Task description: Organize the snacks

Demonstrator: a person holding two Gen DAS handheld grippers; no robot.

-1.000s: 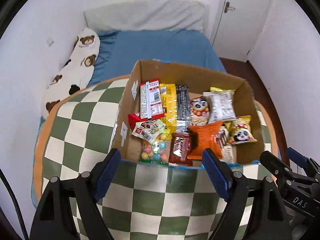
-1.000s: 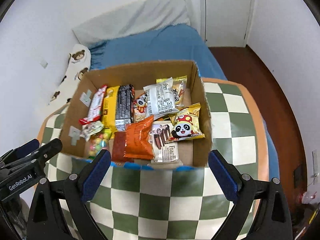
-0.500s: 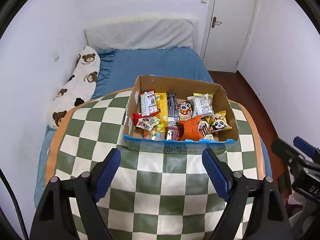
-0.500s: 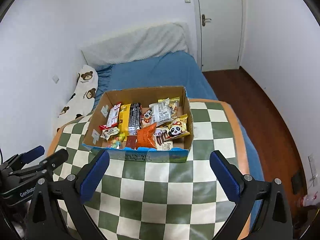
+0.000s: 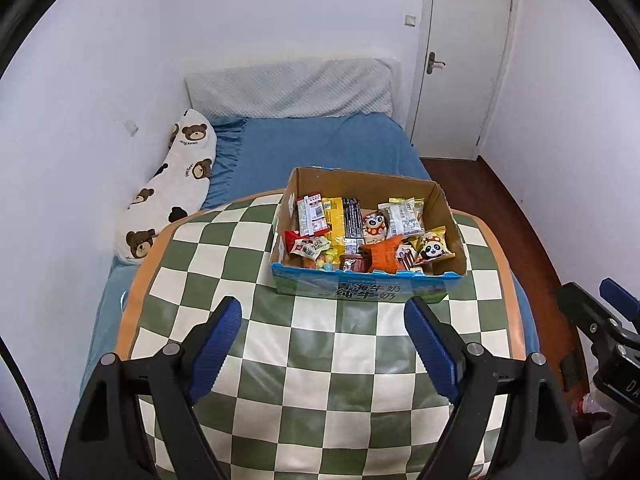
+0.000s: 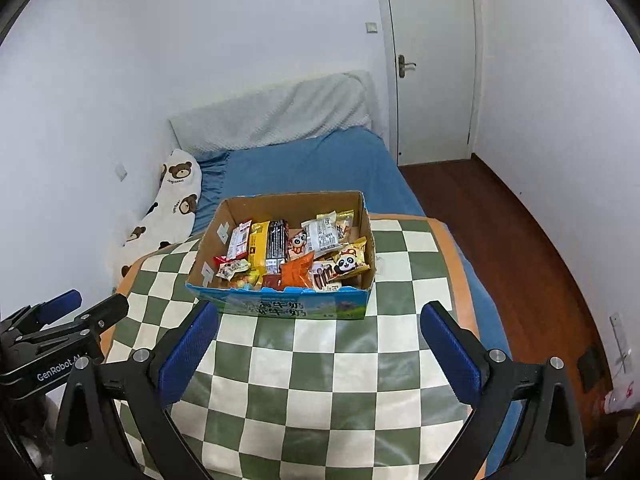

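Note:
An open cardboard box [image 5: 360, 286] [image 6: 296, 305] with a blue printed front stands at the far side of a green-and-white checkered table [image 5: 320, 380] [image 6: 320, 380]. It holds several snack packets, among them an orange bag [image 5: 382, 256] [image 6: 298, 272], a panda packet [image 5: 434, 249] [image 6: 349, 263] and a yellow bar [image 5: 335, 216]. My left gripper [image 5: 322, 320] is open and empty, well short of the box. My right gripper [image 6: 318, 326] is open and empty too, just short of the box front. Each gripper shows at the edge of the other's view.
A bed with a blue sheet [image 5: 320, 148] lies beyond the table. A bear-print pillow [image 5: 172, 184] leans on the left wall. A white door [image 5: 460, 60] and a wooden floor [image 6: 500, 232] are at the right.
Both grippers have drawn back and up from the box, which now looks smaller and farther off. Both stay open and empty. The snacks have not moved.

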